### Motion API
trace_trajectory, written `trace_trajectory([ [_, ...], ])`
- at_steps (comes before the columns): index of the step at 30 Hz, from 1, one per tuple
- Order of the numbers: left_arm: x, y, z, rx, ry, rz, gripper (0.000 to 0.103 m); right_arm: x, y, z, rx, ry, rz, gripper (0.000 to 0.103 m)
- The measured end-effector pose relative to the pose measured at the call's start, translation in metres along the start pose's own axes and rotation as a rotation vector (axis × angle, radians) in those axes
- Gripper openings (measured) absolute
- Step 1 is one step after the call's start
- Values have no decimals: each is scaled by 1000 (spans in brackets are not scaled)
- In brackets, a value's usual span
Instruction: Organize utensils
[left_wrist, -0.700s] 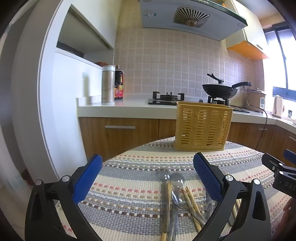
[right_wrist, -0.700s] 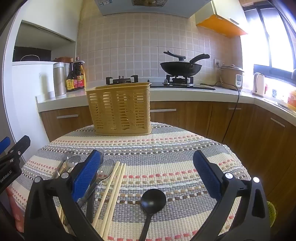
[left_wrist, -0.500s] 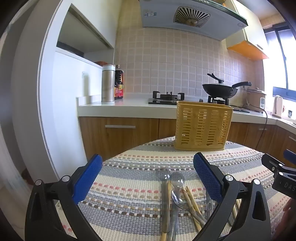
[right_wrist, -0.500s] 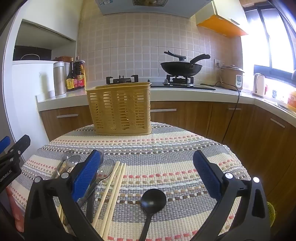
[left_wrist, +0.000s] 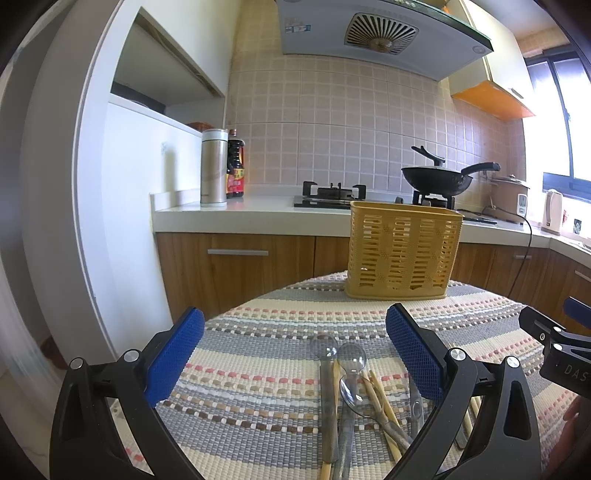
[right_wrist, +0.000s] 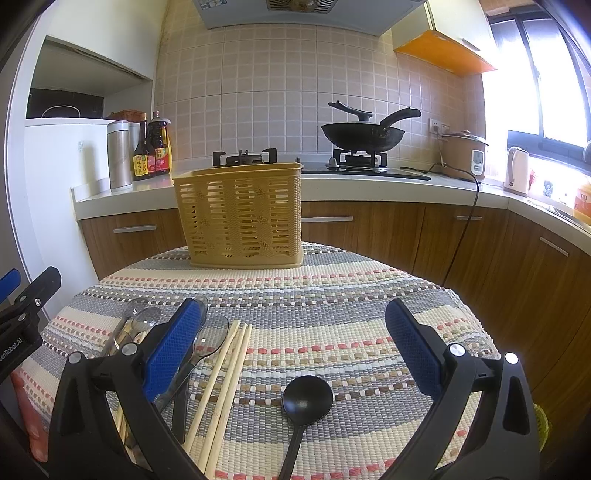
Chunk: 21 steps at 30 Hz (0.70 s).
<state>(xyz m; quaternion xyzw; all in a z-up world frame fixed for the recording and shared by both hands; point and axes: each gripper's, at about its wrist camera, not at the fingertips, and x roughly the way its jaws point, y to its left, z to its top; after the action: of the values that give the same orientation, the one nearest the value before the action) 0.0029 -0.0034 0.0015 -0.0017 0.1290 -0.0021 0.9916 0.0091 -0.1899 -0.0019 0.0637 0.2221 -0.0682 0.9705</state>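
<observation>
A yellow slotted utensil basket (left_wrist: 402, 251) (right_wrist: 240, 216) stands upright at the far side of the round table. Clear plastic spoons (left_wrist: 349, 369) (right_wrist: 210, 341) and wooden chopsticks (left_wrist: 380, 402) (right_wrist: 225, 373) lie in a loose pile on the striped cloth. A black ladle (right_wrist: 306, 398) rests alone to the right of them. My left gripper (left_wrist: 295, 354) is open above the near left part of the pile, holding nothing. My right gripper (right_wrist: 295, 350) is open over the ladle and chopsticks, also with nothing between its blue pads.
The table wears a woven striped cloth (right_wrist: 351, 295). Behind it runs a kitchen counter (right_wrist: 369, 184) with a gas hob, a black wok (right_wrist: 364, 134), sauce bottles (right_wrist: 153, 151), a steel flask (left_wrist: 213, 166), a rice cooker (right_wrist: 463, 153) and a kettle (right_wrist: 517, 170).
</observation>
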Motion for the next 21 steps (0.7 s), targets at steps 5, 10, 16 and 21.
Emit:
trace_trajectory([
  [5,-2,0,-4,2,-7,-20,96,0,1,0,-3,0,-3,96],
  [10,-1,-3,-4,15,-2,-27,96,0,1,0,-2,-1,-4,96],
  [16,-2,0,-3,-13,10,-32,96,0,1,0,-4,-1,-4,96],
  [21,-1,0,-3,7,36,-25,96,0,1,-1,-4,-1,-4,96],
])
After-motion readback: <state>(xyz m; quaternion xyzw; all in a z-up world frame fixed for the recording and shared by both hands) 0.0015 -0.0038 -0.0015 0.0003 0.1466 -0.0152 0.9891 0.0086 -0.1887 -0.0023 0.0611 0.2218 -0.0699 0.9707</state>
